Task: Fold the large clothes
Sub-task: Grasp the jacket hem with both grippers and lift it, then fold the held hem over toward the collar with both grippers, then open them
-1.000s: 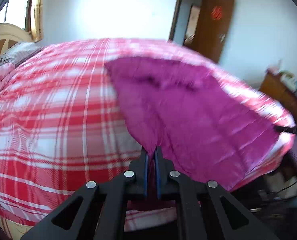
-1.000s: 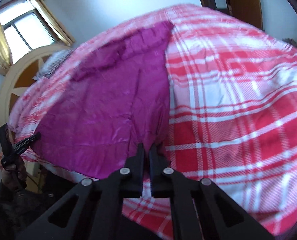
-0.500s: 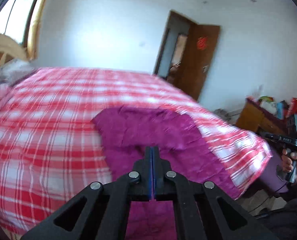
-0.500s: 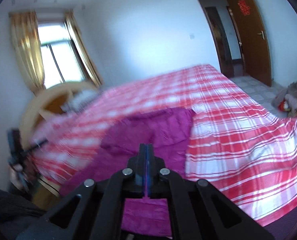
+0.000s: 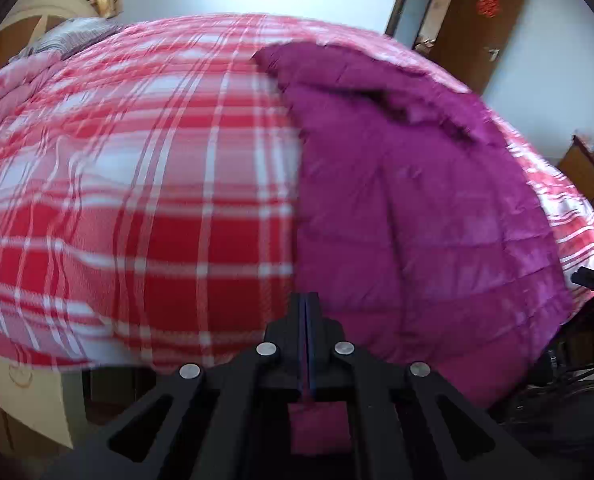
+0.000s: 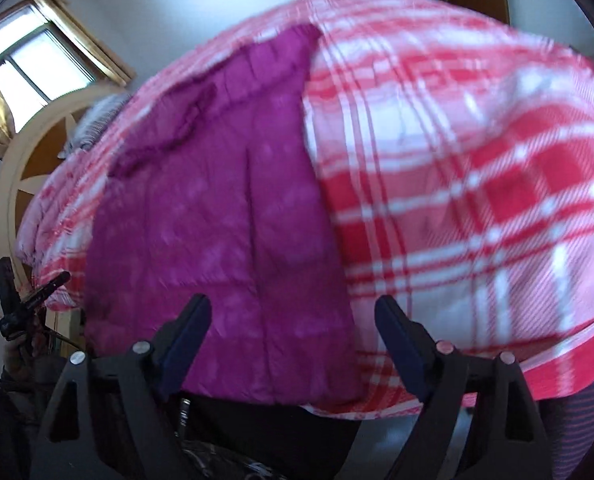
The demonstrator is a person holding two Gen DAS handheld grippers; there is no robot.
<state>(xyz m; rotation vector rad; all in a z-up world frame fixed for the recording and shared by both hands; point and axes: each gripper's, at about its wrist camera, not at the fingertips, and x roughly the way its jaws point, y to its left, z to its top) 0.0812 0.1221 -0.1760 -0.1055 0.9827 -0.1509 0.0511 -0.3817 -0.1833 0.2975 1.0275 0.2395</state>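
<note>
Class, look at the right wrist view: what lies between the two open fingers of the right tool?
In the right wrist view, the near edge of the magenta garment fills the gap of the right tool, with a strip of the red plaid bedspread beside it.

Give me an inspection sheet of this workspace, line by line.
Surface: bed with red plaid cover.
Job's things: magenta quilted garment spread flat, near edge at the bed's edge.
Clutter: grey pillow by the headboard.
Grippers: left gripper jaws shut on the garment's hem; right gripper jaws open, hovering.
Cables: dark cables on the floor.
Surroundings: window, brown door, wooden cabinet.
</note>
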